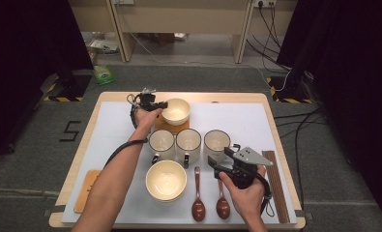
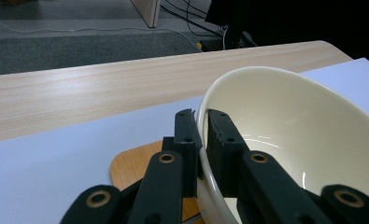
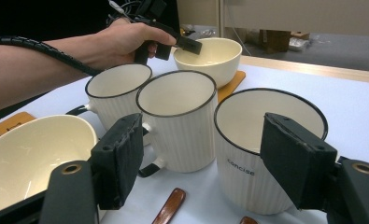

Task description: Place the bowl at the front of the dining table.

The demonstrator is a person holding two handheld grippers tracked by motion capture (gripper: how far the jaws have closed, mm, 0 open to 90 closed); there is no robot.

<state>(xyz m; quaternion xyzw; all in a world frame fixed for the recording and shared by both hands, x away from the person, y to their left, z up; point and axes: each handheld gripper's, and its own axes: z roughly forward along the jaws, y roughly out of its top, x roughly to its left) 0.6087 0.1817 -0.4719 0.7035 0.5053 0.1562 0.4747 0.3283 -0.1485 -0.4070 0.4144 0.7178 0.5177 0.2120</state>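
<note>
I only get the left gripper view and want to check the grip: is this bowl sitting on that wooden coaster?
Observer: Yes, the small bowl rests on the wooden coaster; the left gripper pinches its rim.
Operator: What's the other hand doing?
Observer: The right gripper is open, facing the rightmost mug.
Operator: Anything nearer the person?
Observer: A larger bowl and two wooden spoons.

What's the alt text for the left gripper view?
The left gripper is shut on the rim of a cream bowl, one black jaw inside the bowl and one outside. The bowl sits on a wooden coaster on a white mat, with the wooden table edge and grey floor beyond.
</note>
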